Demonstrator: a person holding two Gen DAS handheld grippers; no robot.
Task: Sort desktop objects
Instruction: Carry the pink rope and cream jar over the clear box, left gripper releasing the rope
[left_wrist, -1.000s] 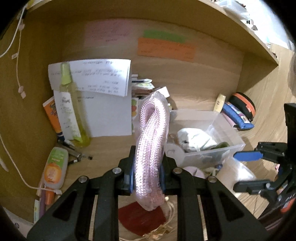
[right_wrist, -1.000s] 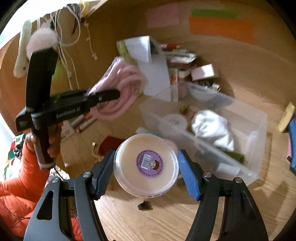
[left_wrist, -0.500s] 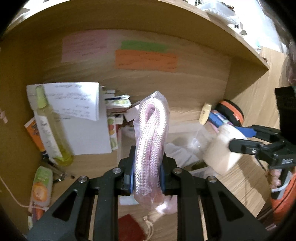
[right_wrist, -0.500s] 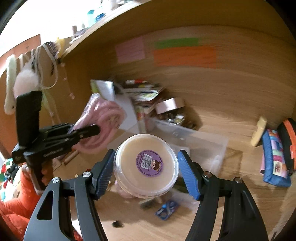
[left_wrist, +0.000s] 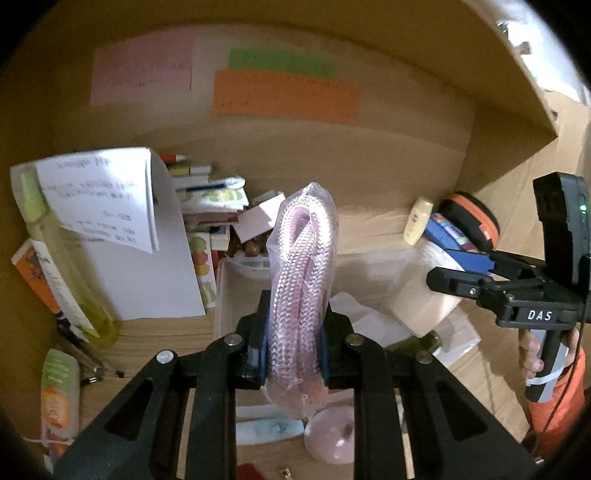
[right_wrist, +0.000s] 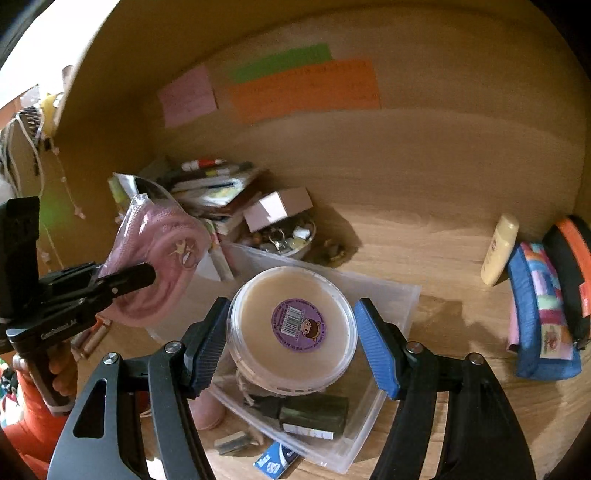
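My left gripper (left_wrist: 291, 332) is shut on a pink braided cord in a clear bag (left_wrist: 303, 266), held upright above the near end of a clear plastic bin (left_wrist: 221, 288). The right wrist view shows that gripper (right_wrist: 122, 280) and the bagged cord (right_wrist: 162, 258) at the left. My right gripper (right_wrist: 291, 332) is shut on a round cream tub with a purple sticker (right_wrist: 295, 321), over the bin (right_wrist: 388, 295). In the left wrist view the right gripper (left_wrist: 458, 273) holds the tub (left_wrist: 421, 302) above the bin's right end. The bin holds a white cloth and a dark green item.
A yellow-green bottle (left_wrist: 66, 280) and paper sheets (left_wrist: 110, 195) stand at the left. Stacked notepads (right_wrist: 218, 192) and a bowl of trinkets (right_wrist: 284, 236) sit behind the bin. A cream bottle (right_wrist: 498, 251) and a blue pencil case (right_wrist: 539, 314) lie at the right. Coloured notes (left_wrist: 284, 92) hang on the back wall.
Both grippers have moved right and further into the desk nook with their loads. The right gripper has rolled and carried the tub over the bin. Neither grip has changed.
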